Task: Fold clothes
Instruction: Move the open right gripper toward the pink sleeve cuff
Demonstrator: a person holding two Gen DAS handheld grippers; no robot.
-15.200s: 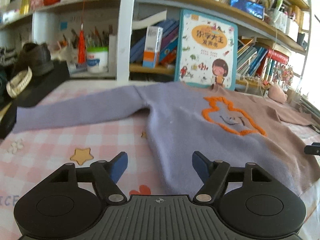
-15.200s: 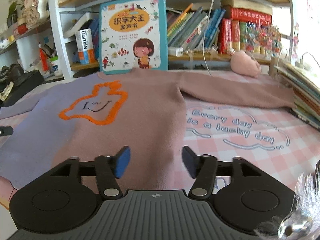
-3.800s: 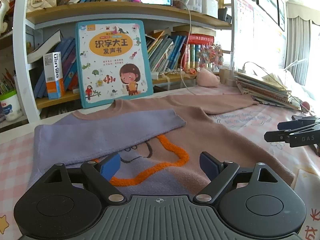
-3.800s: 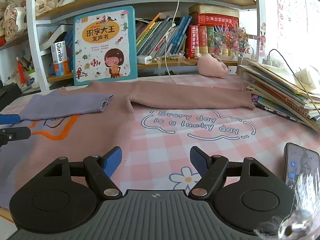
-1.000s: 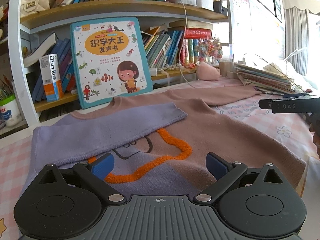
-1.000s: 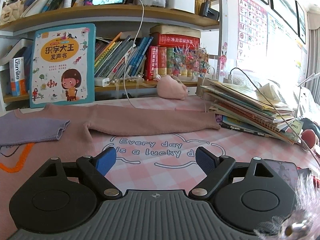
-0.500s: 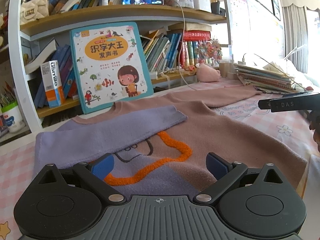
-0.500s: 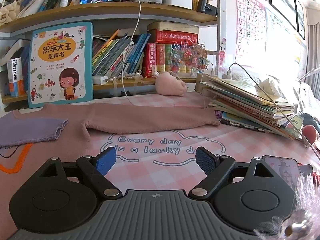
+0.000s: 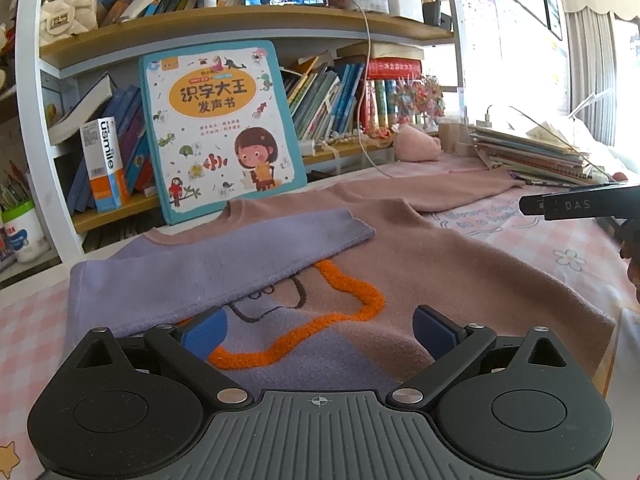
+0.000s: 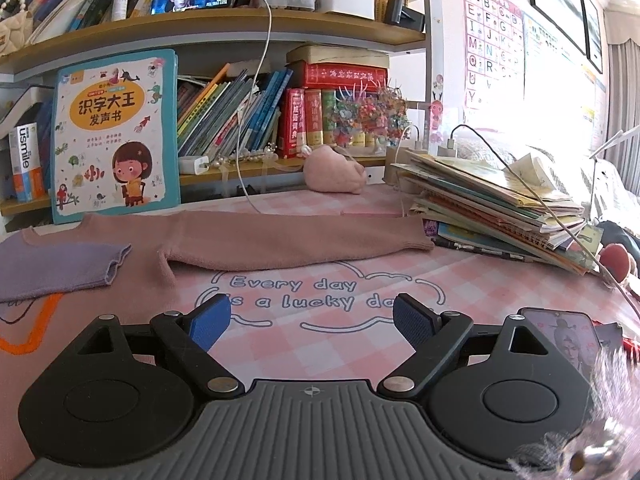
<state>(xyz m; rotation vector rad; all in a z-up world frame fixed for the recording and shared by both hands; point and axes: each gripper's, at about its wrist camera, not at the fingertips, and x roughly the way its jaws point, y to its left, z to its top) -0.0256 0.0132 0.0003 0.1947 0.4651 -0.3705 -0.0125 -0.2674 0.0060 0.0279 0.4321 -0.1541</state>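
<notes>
Sweater lies flat on the pink checked tabletop, its purple sleeve folded across the chest above the orange outline, so I judge the sleeve-folding step half done: the pink sleeve is stretched out straight toward the stack of books. My right gripper hovers over bare tabletop, jaws spread wide and holding nothing, with that pink sleeve ahead of it and its cuff off to the front right, well apart from my fingertips. Next, I reckon, I must reach for that cuff, pinch it and carry it back over the chest. My left gripper hangs over the lower front of the sweater, jaws wide and empty too, the orange outline showing between them.
</notes>
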